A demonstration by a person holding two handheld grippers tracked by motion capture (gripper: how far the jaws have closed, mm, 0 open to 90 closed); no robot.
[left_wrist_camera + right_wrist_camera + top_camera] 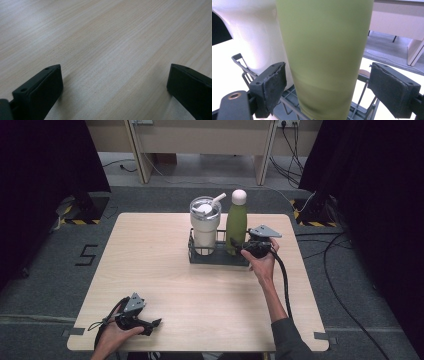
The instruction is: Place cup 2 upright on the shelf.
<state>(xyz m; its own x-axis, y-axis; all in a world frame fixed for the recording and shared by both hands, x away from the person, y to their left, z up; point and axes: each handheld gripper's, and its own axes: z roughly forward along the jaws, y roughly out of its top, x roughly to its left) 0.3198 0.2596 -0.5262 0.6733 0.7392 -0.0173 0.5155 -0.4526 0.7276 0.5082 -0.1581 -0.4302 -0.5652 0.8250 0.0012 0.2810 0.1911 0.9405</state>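
Observation:
A tall green bottle (236, 226) with a pale round cap stands upright in a black wire rack (216, 256) at the far middle of the table. A white tumbler (205, 222) with a lid and straw stands beside it on the left. My right gripper (236, 244) reaches the bottle's lower part from the right. In the right gripper view the green bottle (324, 55) stands between the two pads (273, 85) with a small gap on each side, so the right gripper (327, 86) is open. The white tumbler (254, 32) shows behind, and the rack (289, 102) below. My left gripper (153, 324) rests open at the table's near left; between its jaws (115, 87) lies bare wood.
The light wooden table (165, 275) carries the rack toward its far edge. A cable trails from the right gripper along the table's right side. Beyond the far edge are grey floor, a desk's legs and loose cables, with dark curtains at both sides.

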